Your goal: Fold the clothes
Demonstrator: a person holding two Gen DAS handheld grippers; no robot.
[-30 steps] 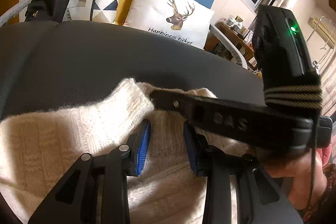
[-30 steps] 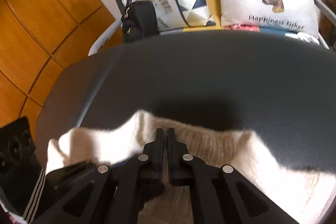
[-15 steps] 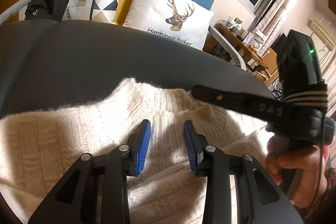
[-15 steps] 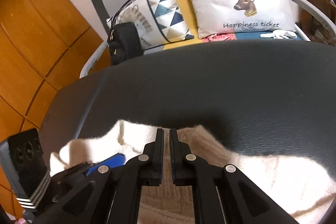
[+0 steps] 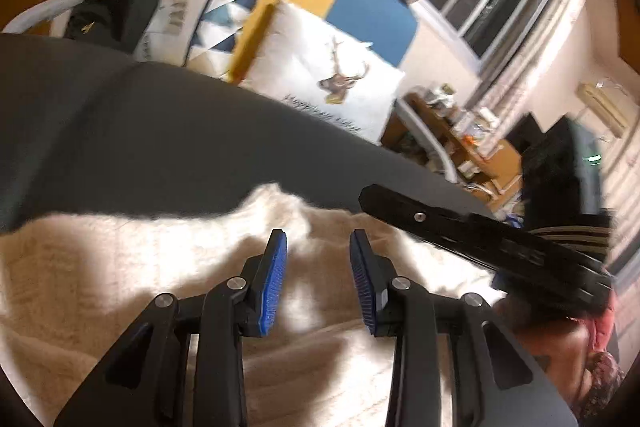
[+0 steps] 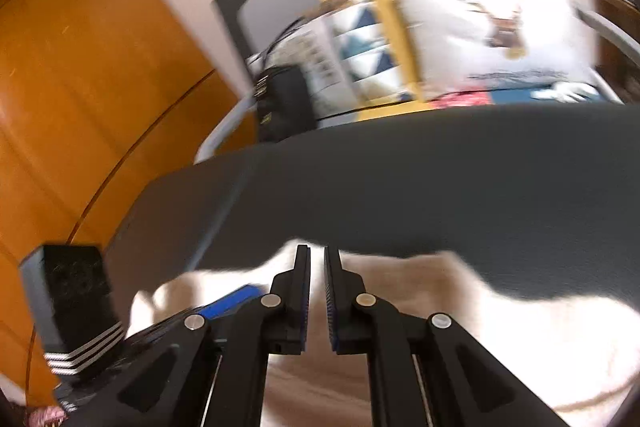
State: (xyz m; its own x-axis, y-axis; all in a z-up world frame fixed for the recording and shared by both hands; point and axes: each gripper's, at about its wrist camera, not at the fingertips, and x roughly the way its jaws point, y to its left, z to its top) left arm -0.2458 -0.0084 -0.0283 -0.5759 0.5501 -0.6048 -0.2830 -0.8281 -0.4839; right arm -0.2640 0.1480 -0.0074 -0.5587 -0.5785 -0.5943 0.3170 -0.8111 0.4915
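**Sweater on the dark surface, both grippers above it with nothing held**

The cream knitted sweater (image 5: 120, 267) lies bunched on the dark grey surface (image 5: 140, 131), its far edge humped into a fuzzy ridge. We have our left gripper (image 5: 318, 239) over the knit with its blue pads wide apart and nothing between them. Our right gripper (image 6: 316, 255) sits at that far edge with only a narrow gap between its jaws; we see no fabric caught in the gap.

Both views are blurred, so the edge is hard for us to place. Our worry is a pinch that lands on loose fluff, or on more than one layer, which would drag the whole sweater and crease the fold. The two grippers are close, and we could knock them together. Beyond the surface a deer pillow (image 5: 332, 75) and a black bag (image 5: 108, 15) rest on a sofa.
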